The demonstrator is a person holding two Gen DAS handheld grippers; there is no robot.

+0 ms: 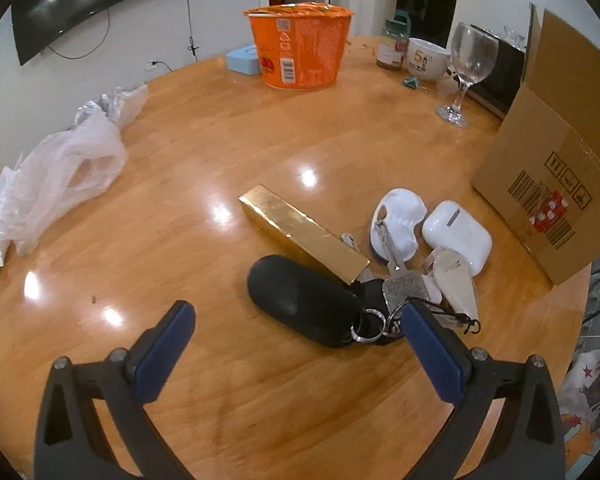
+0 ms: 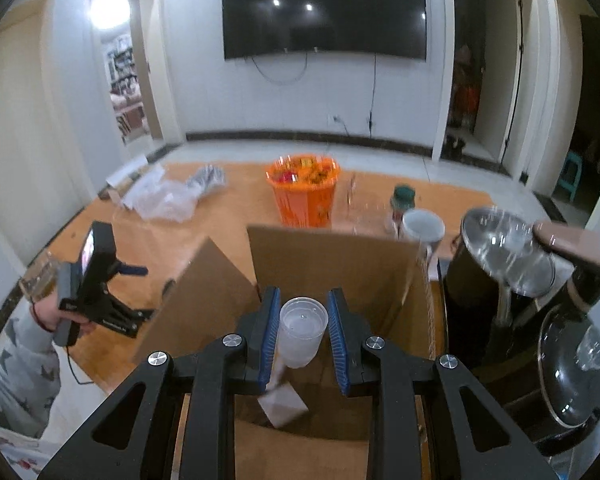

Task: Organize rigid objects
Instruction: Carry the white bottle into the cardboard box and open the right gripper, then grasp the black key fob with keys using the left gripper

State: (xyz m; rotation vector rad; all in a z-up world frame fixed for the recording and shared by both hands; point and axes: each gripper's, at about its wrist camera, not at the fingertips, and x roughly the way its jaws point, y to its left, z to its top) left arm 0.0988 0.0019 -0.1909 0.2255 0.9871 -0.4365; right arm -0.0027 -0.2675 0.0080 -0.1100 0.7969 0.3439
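Note:
My left gripper (image 1: 298, 314) is open, low over the round wooden table (image 1: 180, 208). Just ahead lies a black key fob (image 1: 300, 300) on a ring with keys (image 1: 404, 288), a gold bar-shaped box (image 1: 300, 232), a white earbuds case (image 1: 458, 236) and a white clip-like piece (image 1: 400, 220). My right gripper (image 2: 304, 300) is shut on a clear plastic cup (image 2: 302, 330), held upright over the open cardboard box (image 2: 332, 264). A small white packet (image 2: 282, 404) lies in the box. The left gripper also shows in the right wrist view (image 2: 96, 288).
The cardboard box (image 1: 548, 184) stands right of the small items. An orange noodle cup (image 1: 300, 44), a wine glass (image 1: 468, 68), a white mug (image 1: 424, 58), a jar (image 1: 394, 46) and a blue box (image 1: 242, 58) stand at the back. Plastic bags (image 1: 60, 176) lie left. Black pots (image 2: 500, 280) stand right.

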